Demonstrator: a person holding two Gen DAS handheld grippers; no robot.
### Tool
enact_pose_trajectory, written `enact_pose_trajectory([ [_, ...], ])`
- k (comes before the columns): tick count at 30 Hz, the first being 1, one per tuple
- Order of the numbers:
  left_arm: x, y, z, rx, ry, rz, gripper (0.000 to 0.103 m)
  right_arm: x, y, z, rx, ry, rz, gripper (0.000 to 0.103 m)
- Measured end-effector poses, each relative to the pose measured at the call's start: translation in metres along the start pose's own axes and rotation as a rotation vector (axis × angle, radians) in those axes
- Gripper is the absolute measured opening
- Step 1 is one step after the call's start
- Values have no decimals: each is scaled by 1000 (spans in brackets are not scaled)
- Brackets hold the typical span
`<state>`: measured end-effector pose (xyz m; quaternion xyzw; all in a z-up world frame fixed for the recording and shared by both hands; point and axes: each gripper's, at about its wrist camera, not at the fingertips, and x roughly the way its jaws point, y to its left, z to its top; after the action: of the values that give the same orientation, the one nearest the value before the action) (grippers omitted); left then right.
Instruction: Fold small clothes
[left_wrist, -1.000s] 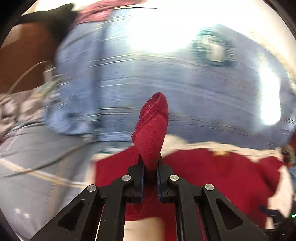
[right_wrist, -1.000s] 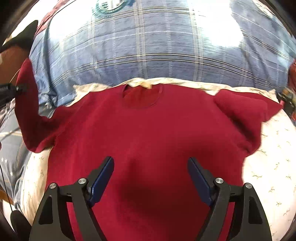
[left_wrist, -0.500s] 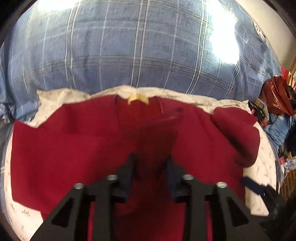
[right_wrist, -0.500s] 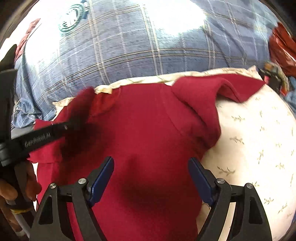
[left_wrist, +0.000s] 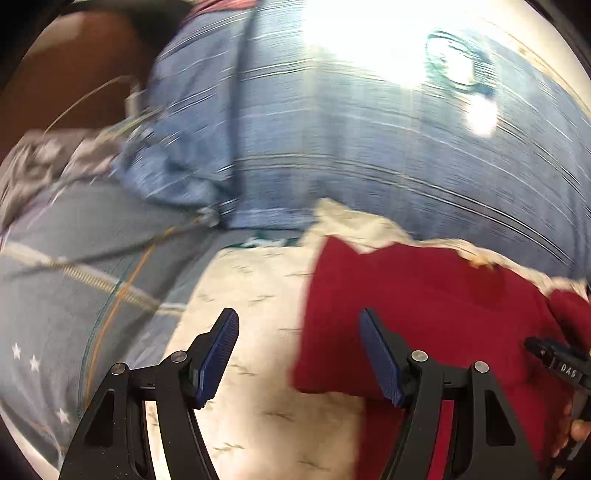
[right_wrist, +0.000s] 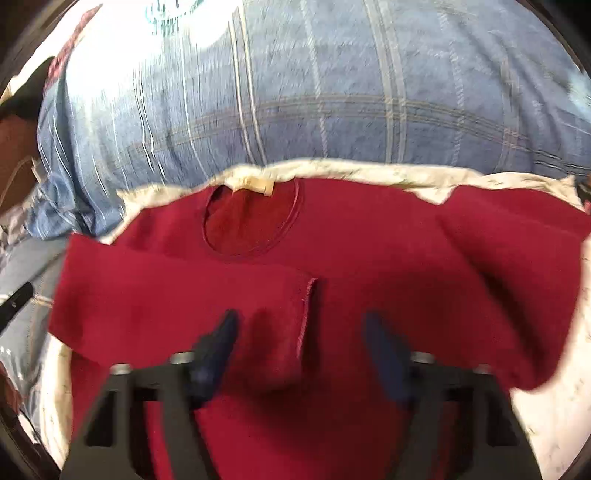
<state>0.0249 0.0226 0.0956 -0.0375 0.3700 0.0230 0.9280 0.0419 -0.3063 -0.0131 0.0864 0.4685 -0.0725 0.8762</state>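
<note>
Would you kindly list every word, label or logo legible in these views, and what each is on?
"DAS": white letters on the right gripper, cut off at the left-wrist view's edge.
Round teal logo on the blue plaid bedding: too blurred.
Neck tag in the red shirt: no readable print.

The shirt (right_wrist: 369, 266) is laid on the cloth (left_wrist: 258, 295), its left sleeve (right_wrist: 184, 295) folded across the body, the blanket (right_wrist: 332, 110) behind.
</note>
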Motion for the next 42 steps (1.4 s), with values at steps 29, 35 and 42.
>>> enact_pose_trajectory([
  [29,62,-34,-36,147,98,-34,69,-14,84,44,-248,-91,139,52],
  [35,64,-39,-36,203,84,-14,69,41,124,55,-384,-21,132,57],
  [42,66,-33,-34,156,100,-38,71,58,128,46,-422,-33,-17,55],
])
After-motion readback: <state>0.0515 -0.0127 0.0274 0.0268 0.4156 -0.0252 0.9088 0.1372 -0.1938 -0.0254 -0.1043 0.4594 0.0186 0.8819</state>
